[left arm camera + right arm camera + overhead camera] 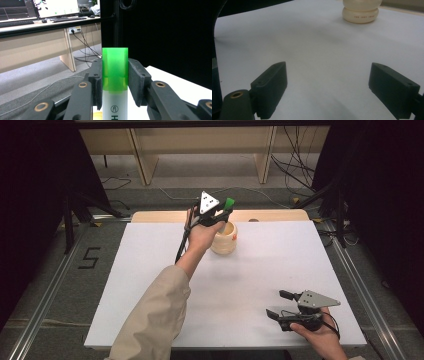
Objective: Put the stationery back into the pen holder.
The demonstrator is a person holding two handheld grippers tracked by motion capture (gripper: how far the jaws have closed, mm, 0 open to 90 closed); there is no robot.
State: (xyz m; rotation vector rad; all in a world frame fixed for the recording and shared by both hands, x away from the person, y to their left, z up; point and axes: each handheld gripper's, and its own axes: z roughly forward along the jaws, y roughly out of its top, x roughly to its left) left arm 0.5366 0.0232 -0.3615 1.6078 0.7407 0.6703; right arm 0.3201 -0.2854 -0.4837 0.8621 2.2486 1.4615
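A highlighter with a translucent green cap [115, 72] and a white barrel stands upright between the jaws of my left gripper [115, 64], whose pads press on its two sides. From above, the left gripper [221, 213] hangs just over a cream ribbed cup [223, 239] at the table's far middle, with the green cap [229, 203] sticking up. The hand hides the highlighter's lower end, so I cannot tell whether it is inside the cup. My right gripper [276, 303] rests near the front right corner with its jaws wide apart. Between them, in the right gripper view [329, 75], is bare white surface, and the cup [361, 11] stands far ahead.
A white sheet [150, 285] covers the table, with a strip of wooden edge [270, 215] along the far side. Beyond it are a grey floor, cables and wooden desk legs. Black stands and curtains flank both sides.
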